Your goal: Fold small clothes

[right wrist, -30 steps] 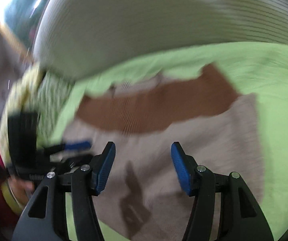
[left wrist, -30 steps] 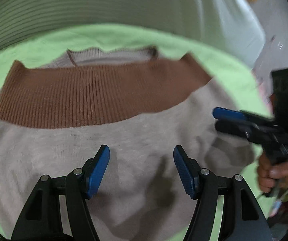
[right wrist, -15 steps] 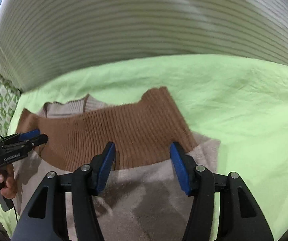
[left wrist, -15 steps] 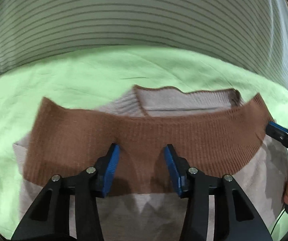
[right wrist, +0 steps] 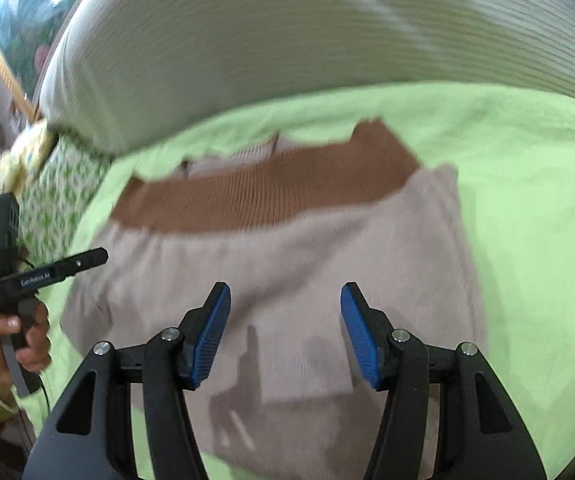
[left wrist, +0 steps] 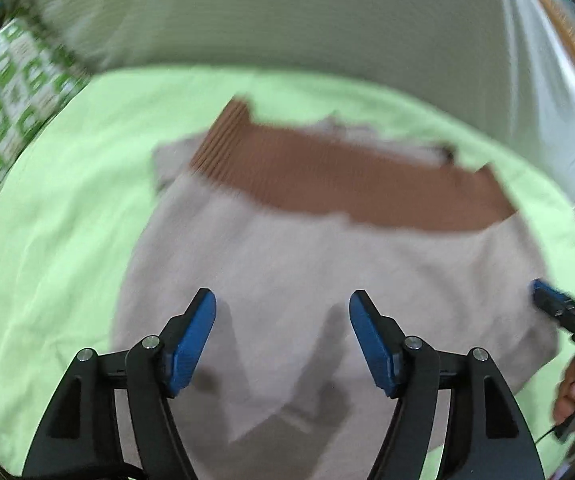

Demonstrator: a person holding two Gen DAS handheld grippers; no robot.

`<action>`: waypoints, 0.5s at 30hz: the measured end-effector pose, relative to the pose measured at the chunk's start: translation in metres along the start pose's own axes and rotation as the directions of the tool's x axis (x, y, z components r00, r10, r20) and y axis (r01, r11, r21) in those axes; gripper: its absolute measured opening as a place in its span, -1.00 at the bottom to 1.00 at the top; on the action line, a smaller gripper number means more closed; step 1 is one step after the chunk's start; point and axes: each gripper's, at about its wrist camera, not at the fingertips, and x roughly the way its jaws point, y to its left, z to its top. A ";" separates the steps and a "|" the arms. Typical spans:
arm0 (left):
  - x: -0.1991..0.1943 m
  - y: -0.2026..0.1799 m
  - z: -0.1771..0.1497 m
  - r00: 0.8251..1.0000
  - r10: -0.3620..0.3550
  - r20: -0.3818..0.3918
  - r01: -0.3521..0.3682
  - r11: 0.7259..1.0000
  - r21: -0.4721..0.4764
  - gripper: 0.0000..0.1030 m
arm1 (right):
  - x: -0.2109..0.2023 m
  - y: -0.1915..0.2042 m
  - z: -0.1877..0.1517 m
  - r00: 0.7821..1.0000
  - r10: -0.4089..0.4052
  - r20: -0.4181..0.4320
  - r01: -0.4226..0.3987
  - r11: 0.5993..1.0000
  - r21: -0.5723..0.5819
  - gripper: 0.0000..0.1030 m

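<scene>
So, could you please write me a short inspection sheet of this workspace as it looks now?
Surface: green sheet, lightly creased.
Job's things: beige sweater lying folded, brown ribbed band across its far side.
Clutter: nothing seen.
Grippers: left gripper opening, right gripper open; both above the sweater, nothing between the pads.
Cables: thin black cable under the left hand.
Surroundings: striped pillow, patterned pillow.

Beige sweater point(left wrist: 307, 264) with brown ribbed band point(left wrist: 351, 176) on lime-green sheet point(left wrist: 67, 240); blue-padded black grippers.
</scene>
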 end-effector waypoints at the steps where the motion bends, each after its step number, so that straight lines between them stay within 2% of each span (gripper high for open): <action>1: 0.005 0.006 -0.004 1.000 0.017 -0.014 -0.017 1.000 -0.003 0.23 | 0.003 -0.005 -0.009 0.998 -0.062 -0.025 0.061 0.998 -0.018 0.14; 4: 0.008 0.032 -0.013 0.991 0.130 -0.008 -0.130 0.990 -0.049 0.25 | 0.001 -0.026 -0.027 0.977 -0.208 -0.040 0.206 0.978 -0.041 0.10; 5: 0.011 0.051 -0.012 0.990 0.136 -0.020 -0.138 0.984 -0.113 0.37 | 0.001 -0.035 -0.032 0.959 -0.280 -0.046 0.278 0.960 -0.038 0.10; 6: 0.011 0.064 -0.012 0.993 0.117 -0.026 -0.120 0.978 -0.171 0.47 | 0.000 -0.043 -0.035 0.954 -0.296 -0.055 0.295 0.955 -0.014 0.14; 7: 0.010 0.080 -0.014 0.997 0.077 -0.020 -0.080 0.967 -0.241 0.51 | -0.004 -0.058 -0.038 0.962 -0.265 -0.066 0.268 0.962 0.055 0.17; 9: 0.007 0.096 -0.018 1.000 0.022 -0.014 -0.025 0.950 -0.312 0.51 | -0.014 -0.066 -0.038 0.973 -0.227 -0.048 0.231 0.966 0.120 0.17; 11: -0.003 0.097 -0.022 0.999 0.045 -0.007 -0.045 0.947 -0.319 0.50 | -0.025 -0.059 -0.036 0.967 -0.256 -0.017 0.256 0.960 0.112 0.18; 15: -0.027 0.089 -0.032 0.998 0.057 0.011 -0.051 0.951 -0.306 0.47 | -0.046 -0.038 -0.029 0.980 -0.185 0.068 0.175 0.976 0.132 0.20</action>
